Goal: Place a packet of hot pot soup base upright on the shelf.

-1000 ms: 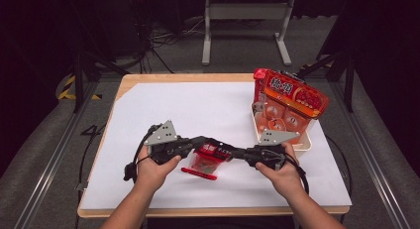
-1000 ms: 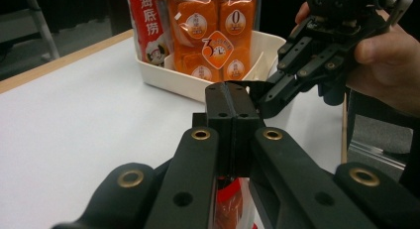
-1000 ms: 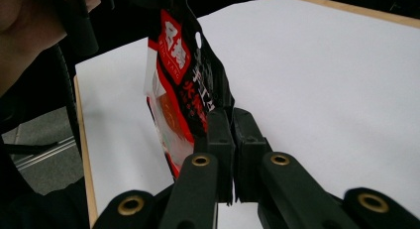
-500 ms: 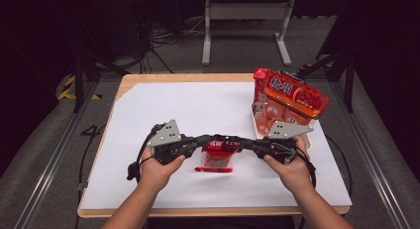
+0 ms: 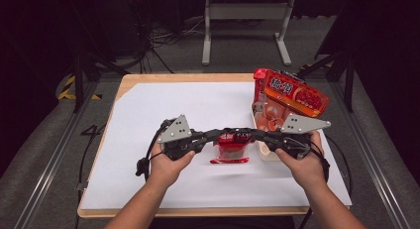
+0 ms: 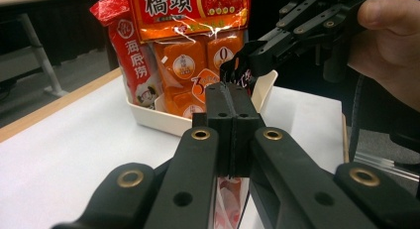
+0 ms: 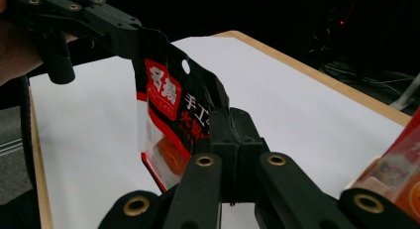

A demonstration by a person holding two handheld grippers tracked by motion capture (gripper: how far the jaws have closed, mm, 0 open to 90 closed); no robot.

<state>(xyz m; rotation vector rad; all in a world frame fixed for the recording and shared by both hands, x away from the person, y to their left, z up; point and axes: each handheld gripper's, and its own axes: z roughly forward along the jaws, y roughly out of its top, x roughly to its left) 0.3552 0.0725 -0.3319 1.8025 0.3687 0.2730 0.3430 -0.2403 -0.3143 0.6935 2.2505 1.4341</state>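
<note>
**Holding a red packet up between two grippers**

Gripping from both sides, you had the red packet (image 5: 233, 145) hanging above the white sheet (image 5: 148, 115) on the near half of the table (image 5: 124, 85), roughly midway between your hands. Your left gripper (image 5: 218, 136) came in from the left and your right gripper (image 5: 251, 135) from the right, and each one pinched a top corner of the packet, so it dangled between them clear of the sheet, its shadow lying below it.

In the left gripper view, that gripper's jaws were pressed together on the packet's top edge (image 6: 229, 83), with the rest of the packet (image 6: 228, 204) showing red and pale beneath them; the right gripper (image 6: 247, 60) met the same edge from the far side. In the right gripper view, the jaws were likewise clamped on the packet (image 7: 173, 115), which hung upright with its printed face turned towards the camera and a small round hole near its top, while the left gripper (image 7: 130, 40) held the opposite corner.

Further right, just beside your right hand (image 5: 304, 159), a cream tray (image 5: 262, 152) stood on the sheet, packed with upright orange and red food packs (image 5: 292, 92).
</note>
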